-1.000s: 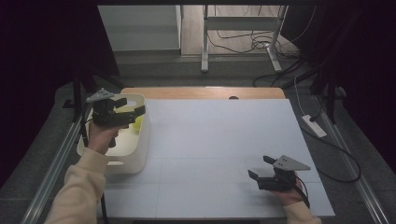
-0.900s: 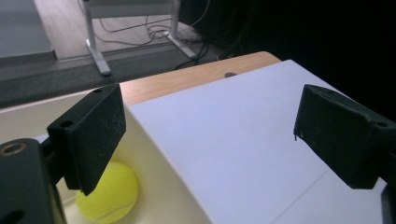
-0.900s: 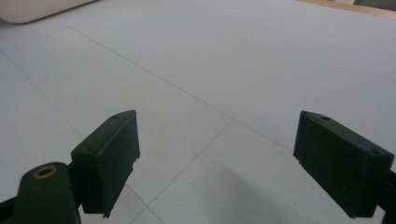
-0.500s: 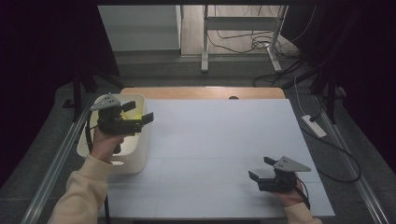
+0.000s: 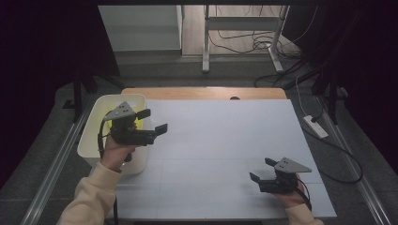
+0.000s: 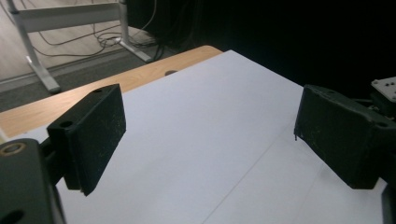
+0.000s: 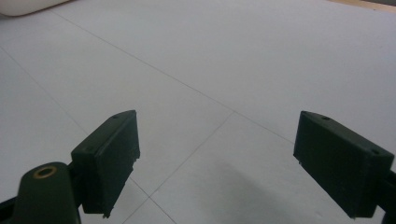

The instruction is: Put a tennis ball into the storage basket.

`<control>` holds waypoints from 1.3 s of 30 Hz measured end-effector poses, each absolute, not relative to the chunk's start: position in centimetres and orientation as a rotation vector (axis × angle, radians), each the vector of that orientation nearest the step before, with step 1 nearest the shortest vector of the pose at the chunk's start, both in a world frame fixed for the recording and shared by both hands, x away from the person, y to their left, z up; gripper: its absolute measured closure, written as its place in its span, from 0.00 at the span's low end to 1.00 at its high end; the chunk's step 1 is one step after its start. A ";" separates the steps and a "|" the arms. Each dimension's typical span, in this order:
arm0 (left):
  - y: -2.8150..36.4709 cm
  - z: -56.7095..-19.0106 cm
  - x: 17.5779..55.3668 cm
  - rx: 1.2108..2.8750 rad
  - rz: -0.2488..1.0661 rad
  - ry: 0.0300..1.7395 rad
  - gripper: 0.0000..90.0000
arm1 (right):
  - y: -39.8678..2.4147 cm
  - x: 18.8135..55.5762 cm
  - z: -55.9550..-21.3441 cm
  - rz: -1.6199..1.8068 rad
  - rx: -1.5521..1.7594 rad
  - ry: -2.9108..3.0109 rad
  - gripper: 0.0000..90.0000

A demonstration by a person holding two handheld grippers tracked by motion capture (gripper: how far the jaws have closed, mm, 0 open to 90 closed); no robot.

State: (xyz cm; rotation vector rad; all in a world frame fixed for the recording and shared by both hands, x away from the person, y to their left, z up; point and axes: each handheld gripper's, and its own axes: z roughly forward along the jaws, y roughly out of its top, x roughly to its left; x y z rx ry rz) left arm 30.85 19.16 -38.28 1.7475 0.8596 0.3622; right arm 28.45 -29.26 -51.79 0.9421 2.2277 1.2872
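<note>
Bin: white plastic, likely light, stiff; hold its rim.
Left gripper: jaws apart, empty.
Right gripper: jaws apart, empty.

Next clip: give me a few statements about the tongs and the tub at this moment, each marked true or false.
1. The left tongs stand open with nothing between them. True.
2. The right tongs grip a yellow object. False: they are open and empty.
3. The white tub sits at the table's left edge. True.
4. The right tongs hover above the tub. False: they are near the white table surface's front right corner.
</note>
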 end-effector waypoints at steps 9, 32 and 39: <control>17.2 -38.9 29.7 1.769 0.304 0.791 0.11 | -29.2 28.4 -51.8 1.284 0.941 2.225 0.16; 14.5 -42.9 25.1 1.826 0.278 0.659 0.11 | -29.3 28.4 -51.8 1.289 0.941 2.228 0.16; 14.9 -45.8 24.2 1.861 0.284 0.679 0.11 | -29.3 28.4 -51.8 1.284 0.939 2.229 0.16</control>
